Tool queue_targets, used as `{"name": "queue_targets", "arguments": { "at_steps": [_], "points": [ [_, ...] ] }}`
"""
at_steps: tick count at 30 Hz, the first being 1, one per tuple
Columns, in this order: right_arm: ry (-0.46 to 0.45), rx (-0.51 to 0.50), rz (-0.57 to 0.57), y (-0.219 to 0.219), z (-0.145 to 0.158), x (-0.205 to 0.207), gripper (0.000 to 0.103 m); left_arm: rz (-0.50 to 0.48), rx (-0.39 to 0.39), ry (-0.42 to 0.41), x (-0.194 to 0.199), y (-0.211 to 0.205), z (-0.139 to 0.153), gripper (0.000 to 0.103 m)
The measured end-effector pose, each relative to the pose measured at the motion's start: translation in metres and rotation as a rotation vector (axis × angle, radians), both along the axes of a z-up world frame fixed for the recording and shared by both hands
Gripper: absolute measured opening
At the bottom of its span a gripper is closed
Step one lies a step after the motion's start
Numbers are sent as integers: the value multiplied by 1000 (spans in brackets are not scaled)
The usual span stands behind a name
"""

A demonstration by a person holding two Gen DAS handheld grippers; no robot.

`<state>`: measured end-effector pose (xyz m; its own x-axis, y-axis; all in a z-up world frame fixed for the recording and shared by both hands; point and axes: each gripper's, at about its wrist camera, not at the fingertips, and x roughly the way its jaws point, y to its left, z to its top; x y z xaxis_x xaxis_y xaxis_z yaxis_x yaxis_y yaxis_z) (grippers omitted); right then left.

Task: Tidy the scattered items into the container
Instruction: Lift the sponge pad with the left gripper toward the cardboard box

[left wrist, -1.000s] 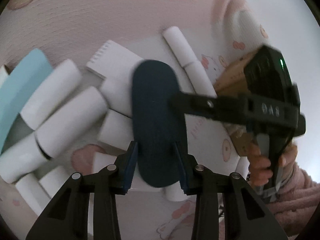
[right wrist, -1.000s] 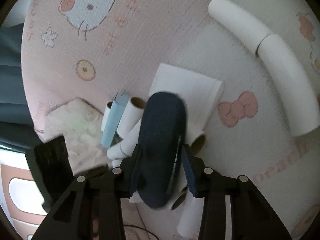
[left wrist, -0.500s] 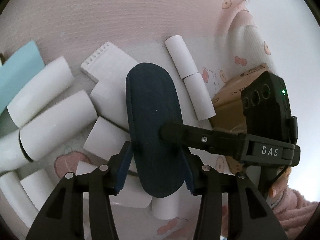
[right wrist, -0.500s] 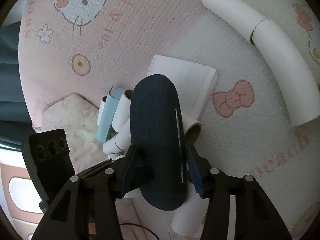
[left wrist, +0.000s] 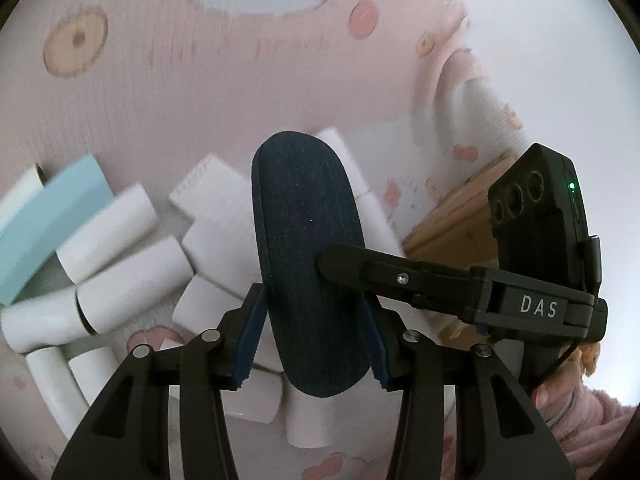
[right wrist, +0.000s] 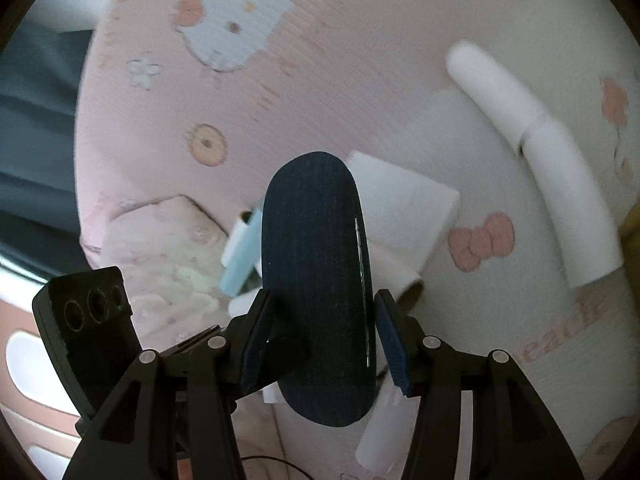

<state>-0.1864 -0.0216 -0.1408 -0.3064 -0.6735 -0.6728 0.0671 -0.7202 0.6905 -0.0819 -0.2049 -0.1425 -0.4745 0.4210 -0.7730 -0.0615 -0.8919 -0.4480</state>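
While clamped, both fingers (left wrist: 248, 344) on case (left wrist: 308, 264).

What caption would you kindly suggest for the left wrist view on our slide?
Both grippers, left and right, clamp a dark blue case above scattered white tubes.

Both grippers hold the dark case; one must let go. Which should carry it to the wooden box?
Probably right: the right gripper clamps the dark case and sits beside the wooden box.
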Motion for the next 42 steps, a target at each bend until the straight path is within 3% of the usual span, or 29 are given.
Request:
{"name": "queue_targets", "arguments": {
  "at_steps": [7,14,26,33,42],
  "points": [
    [145,29,27,6,58,15,50,21,-17,127,16,18,47,50],
    [246,43,35,21,98,36,50,29,-24,194,30,41,75,50],
    [345,126,-19,79,159,48,50,4,65,316,12,109,115,50],
    [359,179,-117,137,181,50,50,-64,102,333,-11,166,121,50],
    [300,196,-158,197,177,44,50,-109,123,265,-38,226,115,50]
  ]
}}
